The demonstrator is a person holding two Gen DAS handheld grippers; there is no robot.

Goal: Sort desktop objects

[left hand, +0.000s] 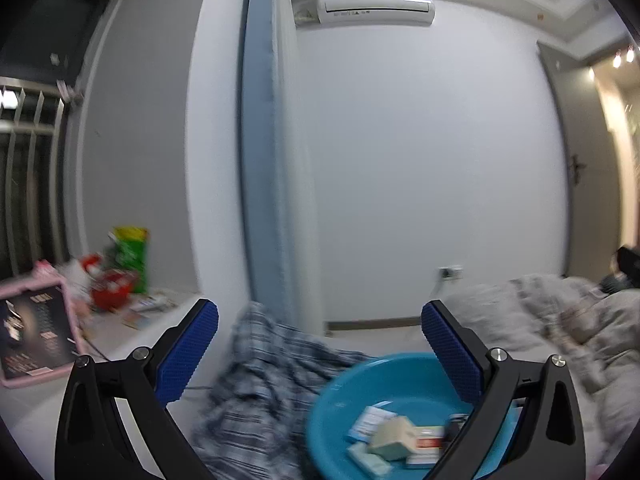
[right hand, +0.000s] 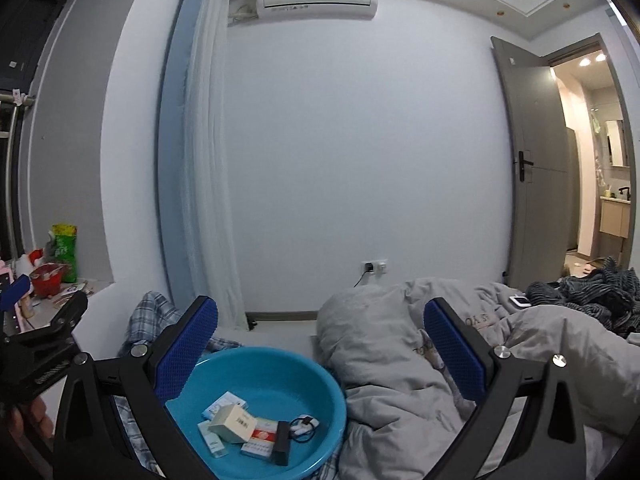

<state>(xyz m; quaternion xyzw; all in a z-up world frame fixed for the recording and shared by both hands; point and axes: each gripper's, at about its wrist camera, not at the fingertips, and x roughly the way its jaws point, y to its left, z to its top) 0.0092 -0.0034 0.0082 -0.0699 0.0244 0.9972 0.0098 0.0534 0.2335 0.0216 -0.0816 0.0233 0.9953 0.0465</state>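
A blue plastic basin [right hand: 320,384] lies on a plaid cloth [right hand: 152,312] on the bed. It holds several small boxes [right hand: 234,426], a black block [right hand: 282,442] and a coiled cable [right hand: 304,426]. My right gripper [right hand: 320,354] hangs above and behind the basin, open, nothing between its blue pads [right hand: 188,350]. The left wrist view is blurred: the basin [left hand: 348,384] with its boxes [left hand: 394,436] sits low right of centre, the plaid cloth [left hand: 264,368] to its left. My left gripper [left hand: 320,354] is open and empty above them. Its outer side [right hand: 44,336] shows at the right view's left edge.
A rumpled grey duvet [right hand: 420,360] fills the bed right of the basin, with a phone [right hand: 520,301] and dark clothing [right hand: 592,292] farther back. A ledge at left carries a pink-cased tablet [left hand: 36,336], a red container [left hand: 110,290] and a green bag [left hand: 130,256]. Behind stand a white wall, curtain and open door.
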